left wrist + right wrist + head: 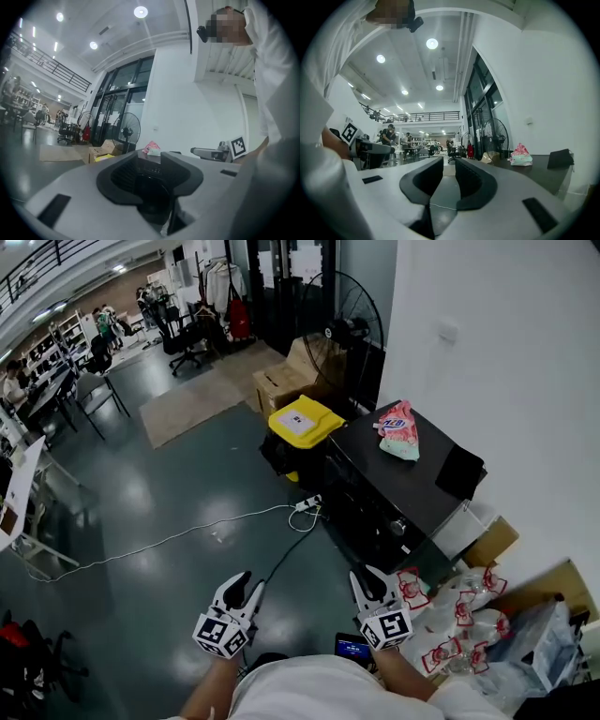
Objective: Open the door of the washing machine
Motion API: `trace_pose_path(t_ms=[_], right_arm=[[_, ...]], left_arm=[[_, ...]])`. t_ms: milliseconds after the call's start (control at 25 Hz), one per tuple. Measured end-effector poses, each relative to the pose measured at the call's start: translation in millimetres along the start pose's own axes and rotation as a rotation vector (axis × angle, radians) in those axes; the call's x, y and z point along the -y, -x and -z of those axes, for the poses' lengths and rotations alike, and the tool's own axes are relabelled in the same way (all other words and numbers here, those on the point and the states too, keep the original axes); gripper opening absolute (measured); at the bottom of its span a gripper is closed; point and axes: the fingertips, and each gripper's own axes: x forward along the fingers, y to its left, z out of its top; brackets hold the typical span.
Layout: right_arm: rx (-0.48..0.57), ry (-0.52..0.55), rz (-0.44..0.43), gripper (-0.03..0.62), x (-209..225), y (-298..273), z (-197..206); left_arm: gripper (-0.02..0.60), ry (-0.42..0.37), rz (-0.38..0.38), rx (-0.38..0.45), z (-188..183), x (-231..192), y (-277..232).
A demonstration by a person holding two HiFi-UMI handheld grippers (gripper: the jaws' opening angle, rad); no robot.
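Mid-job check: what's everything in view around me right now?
washing machine: one, black, against the white wall
pouch: one, pink, on the machine's top
yellow bin: one, yellow lid, just beyond the machine
cardboard boxes: at least two, brown, beyond the bin
fan: one, black, standing behind the boxes
power strip: one, white, on the floor before the machine
plastic bags: several, clear with red print, floor at near right
left gripper: white, jaws apart, empty
right gripper: white, jaws apart, empty

One washing machine (403, 486), 2 o'clock. Left gripper (246, 583), right gripper (370, 575): two, 6 o'clock. One fan (342, 310), 12 o'clock. One yellow-lidded bin (305, 421). One pink bag (397, 430).
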Motion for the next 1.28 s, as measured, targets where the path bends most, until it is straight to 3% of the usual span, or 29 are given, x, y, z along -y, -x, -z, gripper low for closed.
trace_pose_path(t_ms=[240,600,920,1280], right_arm=[[-0.037,-0.022,-0.022,0.097,11.9,-14.0,17.2],[-0.073,-0.02,-0.022,0.097,24.2,-78.4,24.3],[-0.082,0.007,0.039,0.097,66.9,-166.4,10.9],[-0.103,0.003,0.108,0.097,108.6,-260.4,22.9]], left_arm=[[0.153,0.013,-0.026,-0.028,14.5,-4.8,-6.7],[0.153,0.022,-0.044,-0.034,13.3,-61.6,-50.2],[0.153,0.004,0.033,-0.044,-4.0,-129.9,-136.0],[0.158,0.01,0.158,-0.086,-0.3,-201.1,-234.4]])
